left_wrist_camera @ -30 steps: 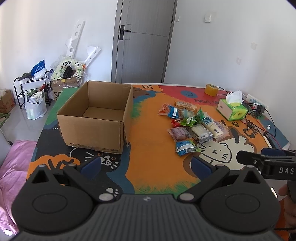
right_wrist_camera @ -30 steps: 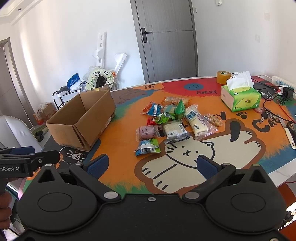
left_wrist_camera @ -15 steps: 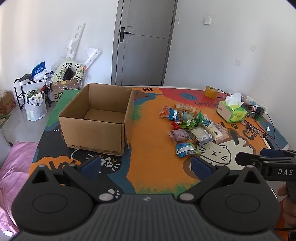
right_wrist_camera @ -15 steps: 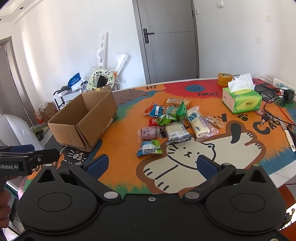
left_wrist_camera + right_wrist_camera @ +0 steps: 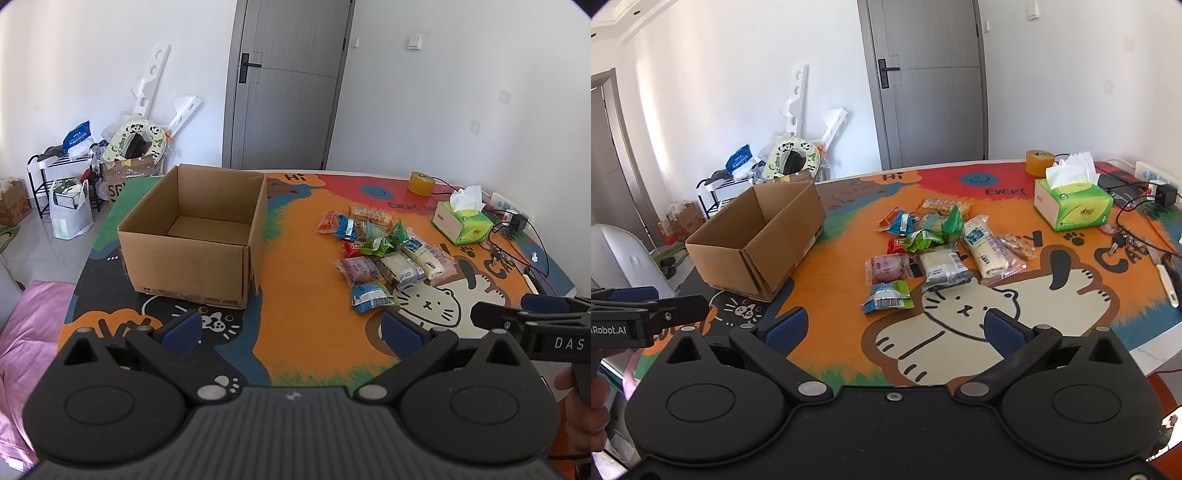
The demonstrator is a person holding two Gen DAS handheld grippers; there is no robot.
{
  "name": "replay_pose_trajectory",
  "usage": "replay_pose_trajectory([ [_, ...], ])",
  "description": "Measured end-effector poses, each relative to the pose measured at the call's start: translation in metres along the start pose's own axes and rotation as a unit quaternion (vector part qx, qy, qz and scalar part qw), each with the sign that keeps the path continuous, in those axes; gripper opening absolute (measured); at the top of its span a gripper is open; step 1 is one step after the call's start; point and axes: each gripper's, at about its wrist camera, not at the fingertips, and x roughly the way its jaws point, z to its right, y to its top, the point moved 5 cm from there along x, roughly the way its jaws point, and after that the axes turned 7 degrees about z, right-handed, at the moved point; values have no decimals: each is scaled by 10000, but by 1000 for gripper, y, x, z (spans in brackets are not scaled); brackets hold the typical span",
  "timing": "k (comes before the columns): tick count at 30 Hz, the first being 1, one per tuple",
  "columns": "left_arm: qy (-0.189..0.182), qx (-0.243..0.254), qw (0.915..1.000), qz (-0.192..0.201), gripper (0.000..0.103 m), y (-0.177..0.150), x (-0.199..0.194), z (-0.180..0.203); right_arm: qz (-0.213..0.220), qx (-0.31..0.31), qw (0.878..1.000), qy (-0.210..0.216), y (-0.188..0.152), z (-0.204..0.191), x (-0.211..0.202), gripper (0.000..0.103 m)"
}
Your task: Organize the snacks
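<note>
white walls and a grey door [image 5: 284,85] close off the room behind a table covered by a bright cartoon mat [image 5: 295,295] with a big cat drawing on orange.

on the mat's left part sits an open cardboard box [image 5: 192,240], upright, nothing visible inside it in either view. in the right wrist view it shows as [image 5: 753,236].

well apart from the box, toward the middle right of the mat, lies the pile of snacks [image 5: 384,251], the packets touching and overlapping one another; in the right wrist view the pile is at [image 5: 934,243]. nearest of them is a green and blue packet [image 5: 888,297], just beside a pink packet [image 5: 886,266] and a clear-wrapped pale bar [image 5: 988,249].

beyond the pile stands a green tissue box [image 5: 1073,205] with a tissue poking up, and past it a roll of yellow tape [image 5: 1039,162]. cables and a charger trail along the far right edge.

left gripper [image 5: 291,328] hangs low over the near edge of the mat, its blue pads spread wide with nothing between them. right gripper [image 5: 894,330] hovers the same way above the cat drawing, pads wide apart and holding nothing.
</note>
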Motion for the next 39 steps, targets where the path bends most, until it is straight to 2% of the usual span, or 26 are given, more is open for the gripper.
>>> replay_pose_trajectory([
  [10,24,-64,10000,-14,103,-1,0,-4,-5,31,9999,110,-1,-2,-2,103],
  [20,4,-101,9999,-77,103,0,6,-5,-2,42,10000,37,-3,0,2,103],
  [29,-5,-136,9999,27,103,8,25,3,41,259,9997,-32,-3,22,16,103],
  [39,-173,-82,9998,45,102,10,55,23,115,302,9995,-70,-12,46,37,103],
])
